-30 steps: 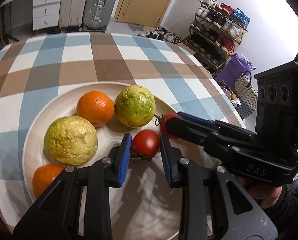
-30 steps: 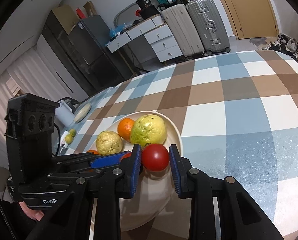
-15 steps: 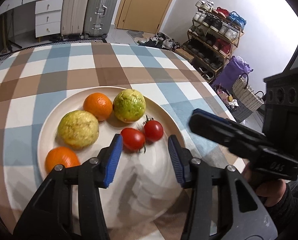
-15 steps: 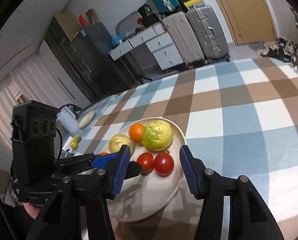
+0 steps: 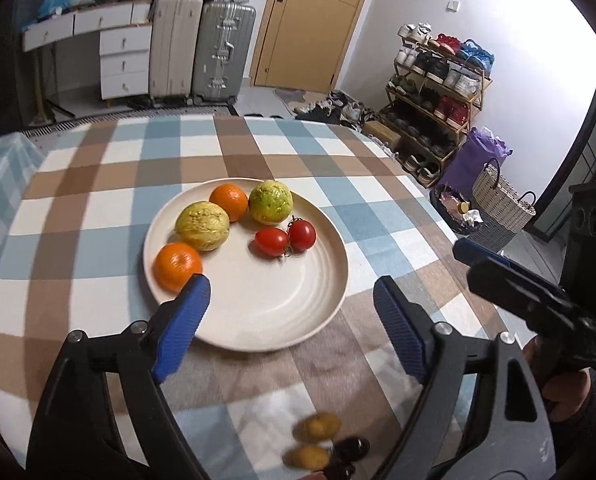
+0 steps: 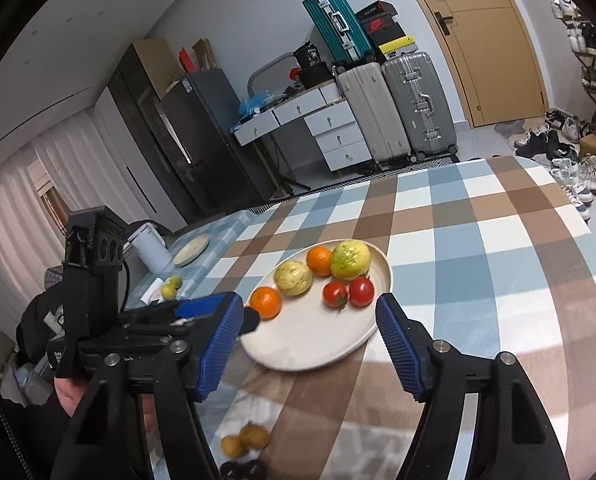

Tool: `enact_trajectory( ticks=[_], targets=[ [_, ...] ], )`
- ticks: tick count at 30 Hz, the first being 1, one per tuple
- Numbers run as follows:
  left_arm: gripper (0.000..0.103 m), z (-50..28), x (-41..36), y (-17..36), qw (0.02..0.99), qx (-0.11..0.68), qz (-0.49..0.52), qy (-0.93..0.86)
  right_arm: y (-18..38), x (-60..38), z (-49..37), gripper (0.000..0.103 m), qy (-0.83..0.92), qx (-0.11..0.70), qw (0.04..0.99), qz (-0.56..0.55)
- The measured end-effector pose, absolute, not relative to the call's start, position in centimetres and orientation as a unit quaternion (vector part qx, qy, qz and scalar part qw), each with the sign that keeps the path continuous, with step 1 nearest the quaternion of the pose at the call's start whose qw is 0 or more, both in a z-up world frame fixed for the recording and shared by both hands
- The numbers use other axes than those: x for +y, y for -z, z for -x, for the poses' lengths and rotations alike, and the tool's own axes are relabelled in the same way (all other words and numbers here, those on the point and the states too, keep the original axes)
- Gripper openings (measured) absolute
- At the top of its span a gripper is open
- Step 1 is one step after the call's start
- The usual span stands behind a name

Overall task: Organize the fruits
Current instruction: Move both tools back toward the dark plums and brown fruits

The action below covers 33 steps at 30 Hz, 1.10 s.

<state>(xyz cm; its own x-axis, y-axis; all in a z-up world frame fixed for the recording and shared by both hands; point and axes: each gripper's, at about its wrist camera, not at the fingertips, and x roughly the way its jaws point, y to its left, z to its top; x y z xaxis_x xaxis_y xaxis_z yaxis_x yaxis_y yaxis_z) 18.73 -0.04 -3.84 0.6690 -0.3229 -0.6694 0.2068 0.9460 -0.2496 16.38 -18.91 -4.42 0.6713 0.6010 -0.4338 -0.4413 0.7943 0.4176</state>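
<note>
A cream plate (image 5: 265, 312) (image 6: 318, 344) on the checked tablecloth holds two oranges (image 5: 177, 266) (image 6: 265, 301), two yellow-green fruits (image 5: 202, 225) (image 6: 350, 260) and two red tomatoes (image 5: 271, 241) (image 6: 361, 291). My left gripper (image 5: 289, 300) is open and empty, raised above the plate's near edge. My right gripper (image 6: 308, 316) is open and empty, raised over the plate's near side. Each gripper shows in the other's view, the left one (image 6: 201, 312) at the left, the right one (image 5: 518, 284) at the right.
Small yellow-brown fruits (image 5: 316, 428) (image 6: 243, 440) and dark ones (image 5: 352, 450) lie on the cloth near me. A small plate (image 6: 191, 250), a white jug (image 6: 149, 248) and two limes (image 6: 169, 290) sit at the table's left. Suitcases (image 5: 221, 52) and a shoe rack (image 5: 438, 108) stand beyond.
Both grippers let go of the tomatoes, opened wide and pulled back and up from the plate. The two tomatoes now rest side by side on the plate.
</note>
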Motion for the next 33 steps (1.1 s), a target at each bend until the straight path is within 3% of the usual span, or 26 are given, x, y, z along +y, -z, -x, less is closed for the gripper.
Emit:
enact_trajectory(
  ticks=[3,6,15,33],
  targets=[
    [0.09,-16.7,0.0,2.9,0.915,0.373,0.069,0.137,4.2,-18.9,-14.4,0.088,-0.286,0.278,0.906,-0.141],
    [0.102,-14.4,0.2,2.0,0.92,0.363,0.07,0.13,4.0,-18.8,-12.6,0.091,-0.286,0.276,0.907,-0.139],
    [0.102,-8.5,0.9,2.1,0.927,0.354,0.062,0.107,3.8,-17.9,-8.0,0.101,-0.297,0.26,0.91,-0.128],
    [0.102,-2.2,3.7,9.7,0.904,0.409,0.1,0.076,9.2,-14.6,-4.8,0.102,-0.311,0.327,0.886,-0.11]
  ],
)
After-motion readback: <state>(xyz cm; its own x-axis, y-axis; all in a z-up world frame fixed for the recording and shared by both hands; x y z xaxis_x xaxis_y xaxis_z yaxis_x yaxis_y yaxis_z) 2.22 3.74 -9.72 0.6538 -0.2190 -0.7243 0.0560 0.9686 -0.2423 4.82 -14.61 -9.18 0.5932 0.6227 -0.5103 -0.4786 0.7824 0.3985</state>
